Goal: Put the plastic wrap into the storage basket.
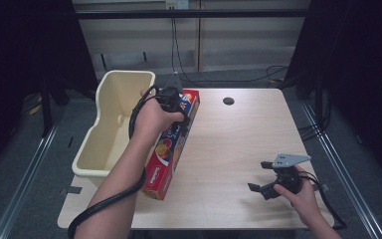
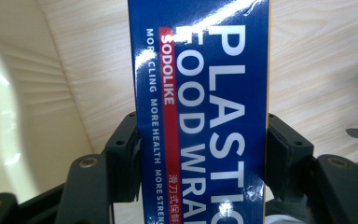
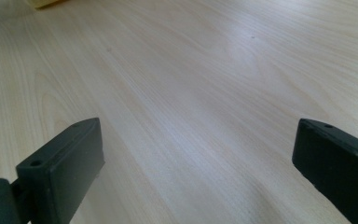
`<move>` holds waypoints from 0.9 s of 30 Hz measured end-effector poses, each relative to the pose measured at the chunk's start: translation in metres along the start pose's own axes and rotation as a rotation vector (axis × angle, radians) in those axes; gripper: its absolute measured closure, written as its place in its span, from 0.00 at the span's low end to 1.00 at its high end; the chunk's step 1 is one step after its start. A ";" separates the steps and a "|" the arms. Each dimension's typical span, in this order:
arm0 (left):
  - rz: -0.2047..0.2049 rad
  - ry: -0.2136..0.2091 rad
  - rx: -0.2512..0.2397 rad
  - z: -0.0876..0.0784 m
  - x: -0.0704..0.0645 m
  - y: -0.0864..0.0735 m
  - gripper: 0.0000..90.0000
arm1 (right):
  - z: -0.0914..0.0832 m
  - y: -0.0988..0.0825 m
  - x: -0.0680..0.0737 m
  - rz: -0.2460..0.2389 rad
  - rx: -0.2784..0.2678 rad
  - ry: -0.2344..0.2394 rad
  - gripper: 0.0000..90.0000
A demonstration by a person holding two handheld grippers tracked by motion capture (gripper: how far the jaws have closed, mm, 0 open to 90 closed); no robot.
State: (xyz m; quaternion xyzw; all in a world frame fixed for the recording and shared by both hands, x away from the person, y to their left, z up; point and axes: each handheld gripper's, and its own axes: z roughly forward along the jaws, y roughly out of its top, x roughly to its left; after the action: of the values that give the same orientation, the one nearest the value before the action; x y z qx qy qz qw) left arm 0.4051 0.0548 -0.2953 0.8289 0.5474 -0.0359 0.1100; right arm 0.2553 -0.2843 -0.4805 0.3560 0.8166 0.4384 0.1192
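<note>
Plastic-wrap box (image 1: 173, 149): clamped by left gripper (image 2: 200, 154), far end raised, beside cream bin (image 1: 110, 130), not yet inside; right gripper (image 1: 267, 183) jaws apart, idle.

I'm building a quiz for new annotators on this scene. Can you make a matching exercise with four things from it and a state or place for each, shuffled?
Things:
1. long blue and red plastic wrap box
2. cream plastic tub
3. left tool
4. right tool

States:
A. jaws wide apart over bare wood
B. at the table's left edge
C. gripped across its width
D. clamped shut on the box

Pairs: 1-C, 2-B, 3-D, 4-A
</note>
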 end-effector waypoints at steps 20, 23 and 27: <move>-0.033 -0.001 -0.011 -0.027 0.016 0.001 0.44 | 0.001 0.000 0.001 0.003 0.005 0.007 0.02; -0.047 0.006 -0.014 -0.030 0.018 0.001 0.44 | 0.000 0.000 0.001 0.005 0.003 0.007 0.02; -0.043 0.003 -0.026 -0.035 0.022 0.000 0.44 | 0.000 0.000 0.000 0.008 0.005 0.005 0.02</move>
State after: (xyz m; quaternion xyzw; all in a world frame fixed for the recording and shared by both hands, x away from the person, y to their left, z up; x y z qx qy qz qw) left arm 0.4123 0.0824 -0.2652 0.8153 0.5658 -0.0299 0.1191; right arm 0.2550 -0.2841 -0.4806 0.3584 0.8165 0.4379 0.1144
